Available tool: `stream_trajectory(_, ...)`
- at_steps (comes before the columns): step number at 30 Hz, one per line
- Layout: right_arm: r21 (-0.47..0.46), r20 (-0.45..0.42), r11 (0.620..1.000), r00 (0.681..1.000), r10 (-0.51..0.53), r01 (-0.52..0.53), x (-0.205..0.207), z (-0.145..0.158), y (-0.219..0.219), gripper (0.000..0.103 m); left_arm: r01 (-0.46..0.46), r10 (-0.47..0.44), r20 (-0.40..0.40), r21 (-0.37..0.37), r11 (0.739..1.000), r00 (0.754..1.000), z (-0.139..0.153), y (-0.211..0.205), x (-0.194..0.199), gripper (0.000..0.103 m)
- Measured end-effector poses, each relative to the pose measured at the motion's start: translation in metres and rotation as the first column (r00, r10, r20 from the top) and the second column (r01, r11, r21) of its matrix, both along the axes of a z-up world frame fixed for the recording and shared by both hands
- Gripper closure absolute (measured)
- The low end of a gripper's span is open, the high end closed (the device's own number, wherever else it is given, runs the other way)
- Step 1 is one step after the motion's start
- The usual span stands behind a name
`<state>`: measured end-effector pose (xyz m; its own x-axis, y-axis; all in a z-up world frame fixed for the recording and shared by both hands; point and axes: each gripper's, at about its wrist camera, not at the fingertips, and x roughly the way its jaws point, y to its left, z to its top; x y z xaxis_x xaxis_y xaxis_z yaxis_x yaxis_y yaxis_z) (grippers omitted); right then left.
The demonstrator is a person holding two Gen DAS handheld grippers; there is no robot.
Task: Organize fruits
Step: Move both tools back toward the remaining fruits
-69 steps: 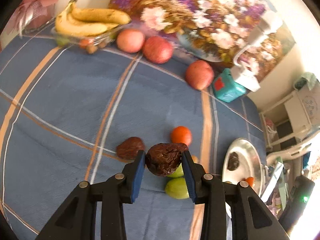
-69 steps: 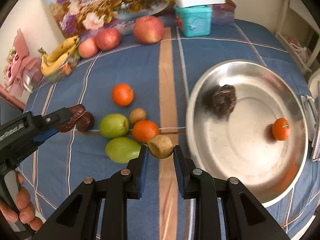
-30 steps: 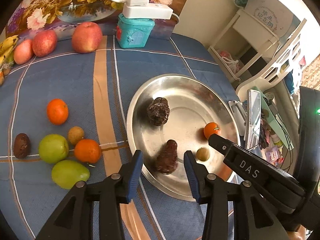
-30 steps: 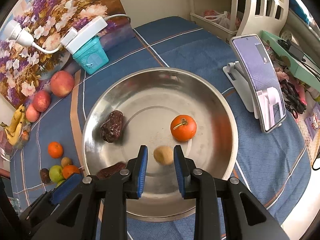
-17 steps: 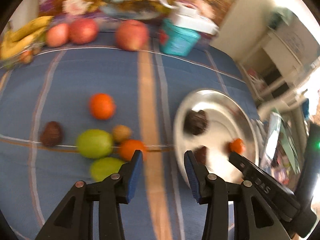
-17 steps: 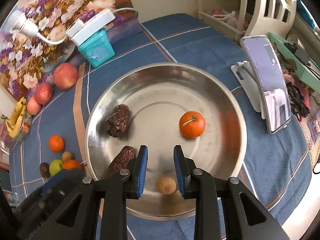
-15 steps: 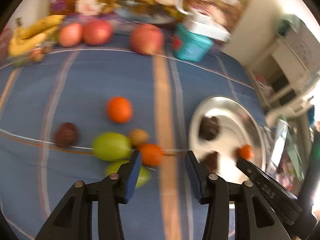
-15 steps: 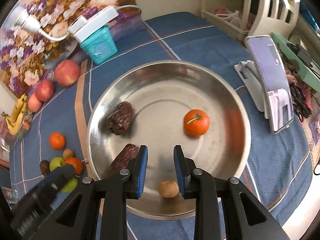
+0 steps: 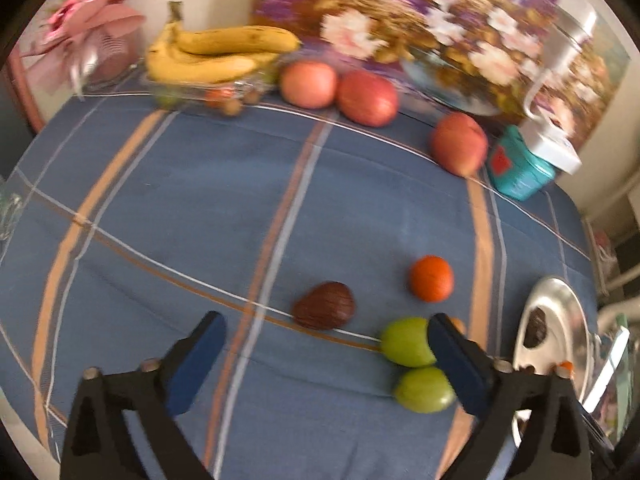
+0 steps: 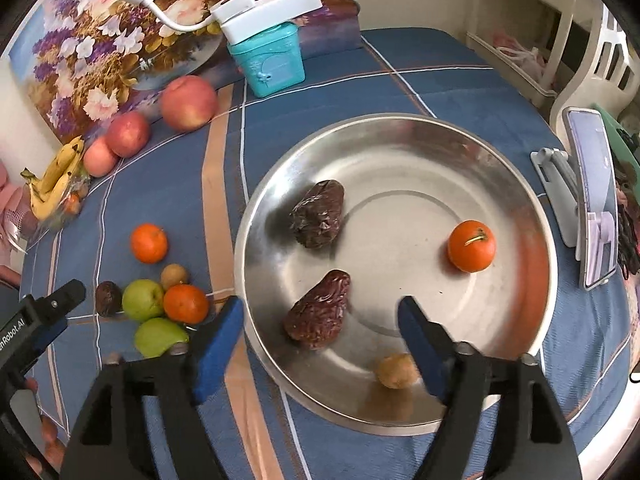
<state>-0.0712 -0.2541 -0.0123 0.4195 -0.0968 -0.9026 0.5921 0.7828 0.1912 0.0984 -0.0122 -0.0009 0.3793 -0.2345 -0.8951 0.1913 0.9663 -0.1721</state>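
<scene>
Two grippers, both spread wide and holding nothing: the left gripper [image 9: 324,338] hangs low over a wrinkled brown date [image 9: 324,305] on the worktop [image 9: 200,200]; the right gripper [image 10: 320,316] hangs over the steel plate [image 10: 400,128], by its near rim, above another date [image 10: 318,310] and a small tan fruit [image 10: 396,365].

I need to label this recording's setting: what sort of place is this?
Probably a room in a home: a table under a blue plaid tablecloth, bananas beside a flower painting against the wall, and a phone on a stand.
</scene>
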Motion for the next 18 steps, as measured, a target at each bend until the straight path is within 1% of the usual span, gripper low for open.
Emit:
stream_trajectory(2,-0.012,0.013,1.000,1.000,0.004,-0.004,0.000,0.001,0.002,0.015,-0.021,0.021,0.015,0.010,1.000,1.000,0.001,0.005,0.003,0.000)
stream_trajectory(4,-0.021,0.029,1.000,1.000,0.008,-0.008,0.001,0.003,0.004,0.008,-0.039,0.039,0.026,0.022,0.999,0.999,0.001,0.010,0.005,0.000)
stream_trajectory(7,-0.025,0.064,0.999,0.998,0.022,-0.021,0.004,0.007,0.011,0.007,-0.052,0.051,0.031,0.022,0.998,0.998,0.002,0.013,0.007,0.000)
stream_trajectory(10,-0.051,0.091,0.998,0.995,0.049,-0.045,0.008,0.014,0.023,0.007,-0.052,0.052,0.028,0.012,0.999,0.998,0.001,0.014,0.009,0.000)
stream_trajectory(12,-0.054,0.099,0.996,0.992,0.073,-0.068,0.012,0.016,0.031,0.007,-0.047,0.047,0.027,0.003,0.999,0.999,0.001,0.015,0.010,0.000)
stream_trajectory(16,-0.032,0.110,0.994,0.988,0.107,-0.104,0.021,0.018,0.047,0.007,-0.044,0.044,0.019,-0.021,0.999,0.999,0.001,0.017,0.012,0.000)
stream_trajectory(18,-0.046,0.109,0.991,0.986,0.128,-0.124,0.028,0.025,0.055,0.007,-0.053,0.054,0.010,-0.035,0.998,0.999,-0.001,0.020,0.015,0.000)
